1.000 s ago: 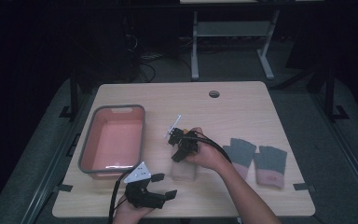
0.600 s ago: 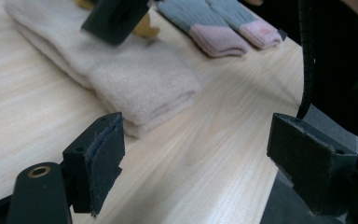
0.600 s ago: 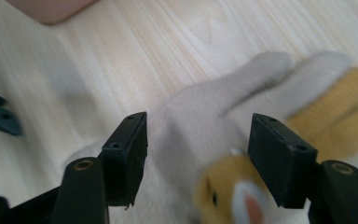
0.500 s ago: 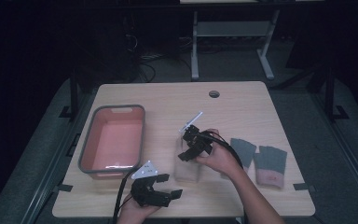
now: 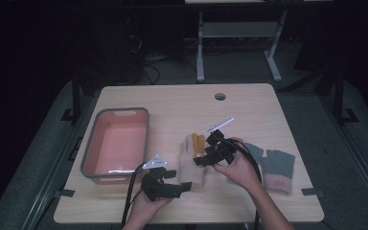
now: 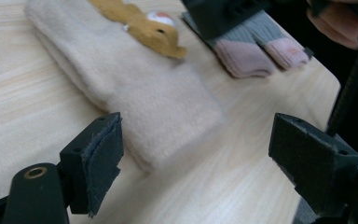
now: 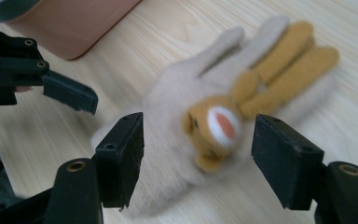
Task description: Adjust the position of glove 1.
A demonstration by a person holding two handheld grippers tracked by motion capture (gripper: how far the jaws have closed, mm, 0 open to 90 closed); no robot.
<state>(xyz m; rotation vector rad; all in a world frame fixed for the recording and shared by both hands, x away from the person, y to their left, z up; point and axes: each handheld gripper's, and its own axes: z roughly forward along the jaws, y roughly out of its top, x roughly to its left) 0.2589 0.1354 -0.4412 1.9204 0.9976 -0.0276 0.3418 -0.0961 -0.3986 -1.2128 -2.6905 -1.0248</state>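
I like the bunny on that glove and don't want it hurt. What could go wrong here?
The right hand-held gripper hangs open over the cream glove, its pads either side of the bunny face; closing there might squash it. The left hand-held gripper is open at the cuff end, so pulling both ways could stretch the glove.
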